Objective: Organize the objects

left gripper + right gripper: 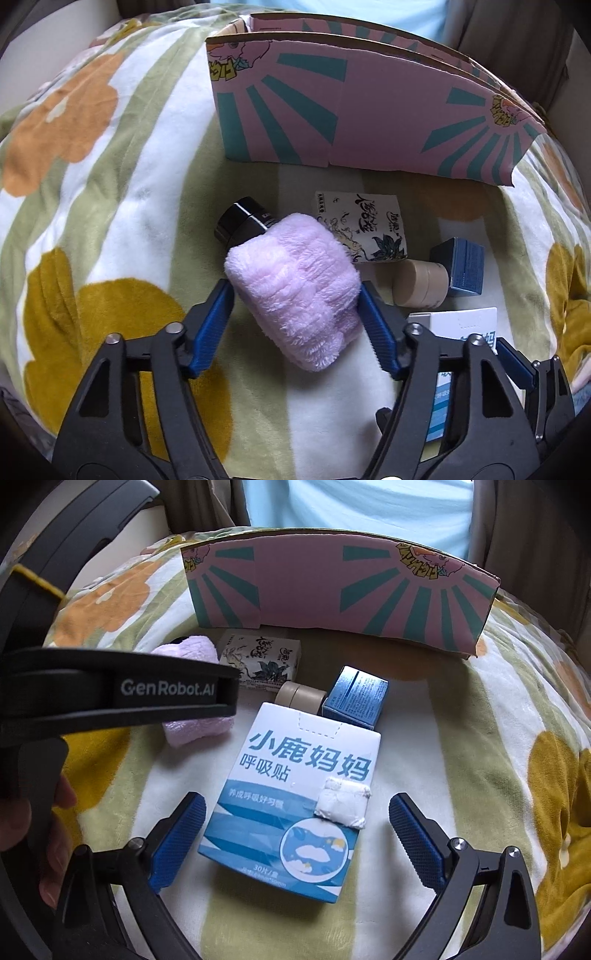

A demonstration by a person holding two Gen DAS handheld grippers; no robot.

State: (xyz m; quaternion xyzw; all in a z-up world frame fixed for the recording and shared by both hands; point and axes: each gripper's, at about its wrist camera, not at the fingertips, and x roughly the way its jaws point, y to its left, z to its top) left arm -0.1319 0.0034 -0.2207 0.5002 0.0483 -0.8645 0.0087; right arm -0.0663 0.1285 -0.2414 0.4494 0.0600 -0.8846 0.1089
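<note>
My left gripper (295, 291) is shut on a fluffy pink cloth roll (295, 284), its blue pads pressing both sides. Behind the roll lie a black jar (242, 219) and an illustrated white box (364, 225). A beige jar (421, 282) and a small blue box (461, 267) lie to the right. My right gripper (297, 819) is open, its fingers on either side of a white-and-blue box with Chinese print (295, 797). The pink roll (192, 686), the illustrated box (260, 659), the beige jar (301, 698) and the blue box (356, 698) lie beyond it. A pink-and-teal cardboard box (351, 107) stands open at the back.
Everything rests on a soft flowered blanket (110, 221) in green, white, orange and mustard. The left gripper's body crosses the left of the right wrist view (122, 690). A person in a light blue shirt (354, 513) sits behind the cardboard box (332, 590).
</note>
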